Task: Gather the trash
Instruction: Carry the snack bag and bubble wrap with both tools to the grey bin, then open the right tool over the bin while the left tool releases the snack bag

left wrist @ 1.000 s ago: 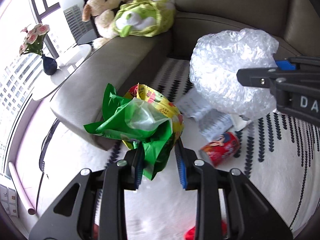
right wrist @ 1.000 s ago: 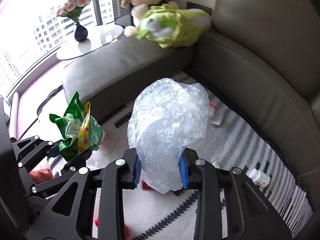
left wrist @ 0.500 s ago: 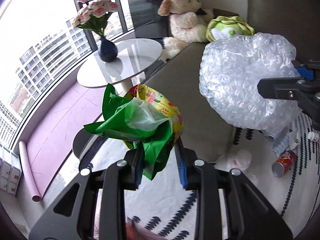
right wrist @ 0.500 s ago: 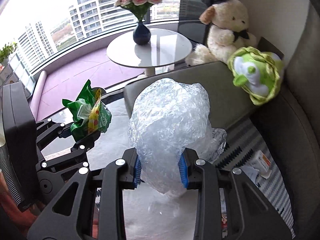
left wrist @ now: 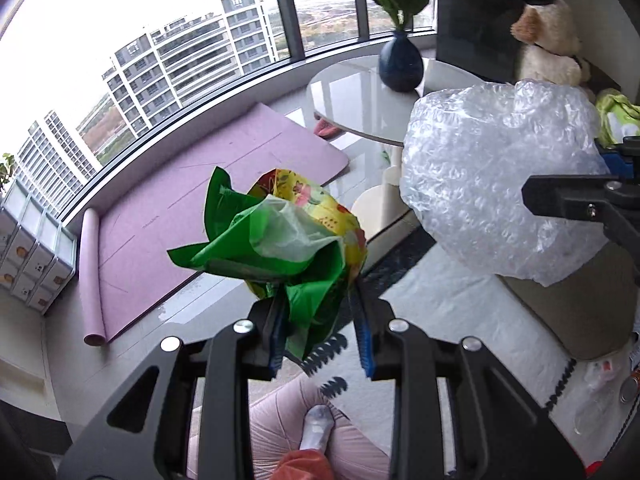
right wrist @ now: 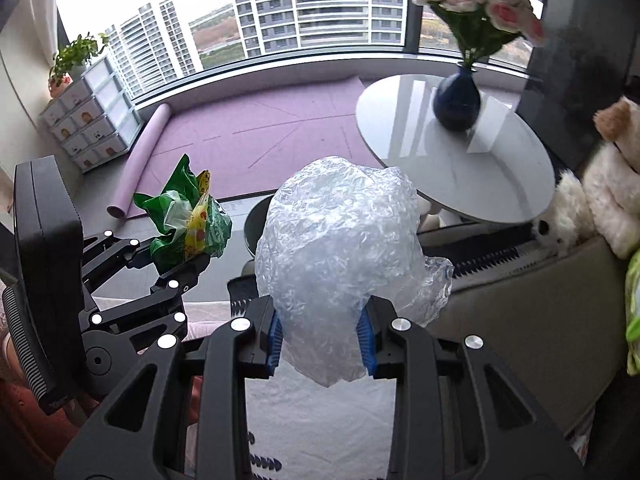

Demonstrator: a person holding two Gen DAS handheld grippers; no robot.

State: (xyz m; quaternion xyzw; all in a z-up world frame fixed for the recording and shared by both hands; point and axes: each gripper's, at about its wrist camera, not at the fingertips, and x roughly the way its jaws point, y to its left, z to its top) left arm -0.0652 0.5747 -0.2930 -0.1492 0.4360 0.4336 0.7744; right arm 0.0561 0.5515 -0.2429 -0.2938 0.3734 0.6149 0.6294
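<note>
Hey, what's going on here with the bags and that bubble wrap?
A person is picking up trash with a pair of tongs in each hand. The left tongs are clamped on a crumpled bunch of green and yellow bags, and the right tongs grip a wad of bubble wrap. Both loads are held in the air, facing the round table and purple mat by the window. No bin shows.

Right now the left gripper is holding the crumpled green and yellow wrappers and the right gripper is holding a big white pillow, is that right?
Not quite. The left gripper does hold the crumpled green and yellow wrappers, but the right gripper is shut on a wad of clear bubble wrap, not a pillow. The right wrist view shows the bubbly plastic between its blue pads.
</note>
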